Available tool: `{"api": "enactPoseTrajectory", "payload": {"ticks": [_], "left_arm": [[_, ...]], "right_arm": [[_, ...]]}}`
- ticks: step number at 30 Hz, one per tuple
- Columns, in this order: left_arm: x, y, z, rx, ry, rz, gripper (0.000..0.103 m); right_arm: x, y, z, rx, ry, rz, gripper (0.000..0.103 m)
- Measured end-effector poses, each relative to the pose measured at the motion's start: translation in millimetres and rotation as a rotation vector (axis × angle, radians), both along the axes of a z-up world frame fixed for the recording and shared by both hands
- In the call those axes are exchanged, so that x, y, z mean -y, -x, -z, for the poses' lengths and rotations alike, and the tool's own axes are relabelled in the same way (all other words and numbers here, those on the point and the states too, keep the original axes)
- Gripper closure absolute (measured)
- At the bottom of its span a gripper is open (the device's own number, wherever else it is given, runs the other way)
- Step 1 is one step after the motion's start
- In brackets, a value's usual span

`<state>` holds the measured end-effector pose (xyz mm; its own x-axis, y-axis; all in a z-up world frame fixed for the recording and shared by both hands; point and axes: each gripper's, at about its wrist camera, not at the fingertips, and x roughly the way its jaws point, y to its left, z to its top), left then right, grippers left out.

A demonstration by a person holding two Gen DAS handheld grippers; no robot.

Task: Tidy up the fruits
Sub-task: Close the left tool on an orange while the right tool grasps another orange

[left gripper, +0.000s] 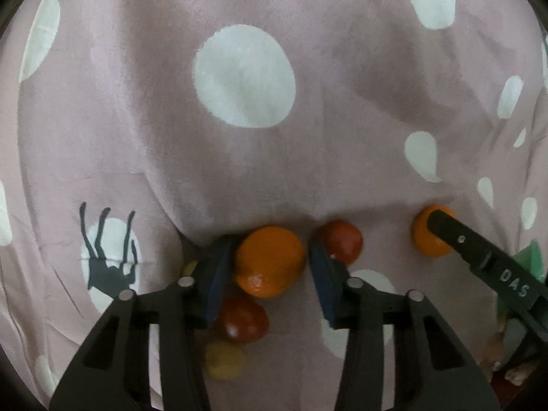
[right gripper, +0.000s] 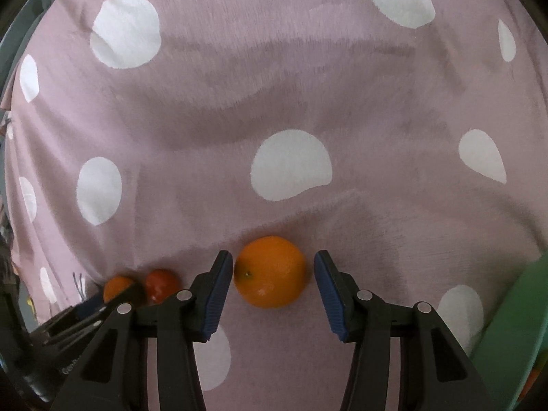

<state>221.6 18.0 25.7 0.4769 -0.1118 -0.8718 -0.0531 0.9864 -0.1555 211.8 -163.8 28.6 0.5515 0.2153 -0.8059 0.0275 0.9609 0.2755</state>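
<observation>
Left wrist view: we see our left claw [left gripper: 270, 267] straddling an orange [left gripper: 270, 262], pads not quite pressing.
Right claw [right gripper: 274, 274]: wide open around another orange [right gripper: 270, 271], untouched.

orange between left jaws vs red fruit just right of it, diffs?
The orange is bigger and bright orange; the red fruit is smaller and dark red. The orange sits between the left gripper pads; the red fruit lies outside them. Both are round and rest on the pink cloth.
</observation>
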Motion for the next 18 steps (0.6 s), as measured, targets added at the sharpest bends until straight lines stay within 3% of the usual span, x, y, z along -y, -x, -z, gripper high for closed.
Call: {"api": "enactPoseTrajectory", "payload": {"ticks": [9,18], "left_arm": [[-1.0,5.6,2.4,0.019,0.016,-0.034,0.064],[-14.6,42.7,-26.4,0.060,0.042,-0.041,0.064]], "right_arm": [[-9.7,-6.2,9.4,-0.013,0.051,-0.017,0.056],[-25.3,11.0,-16.9,0.021,0.082,-0.035,0.056]]}}
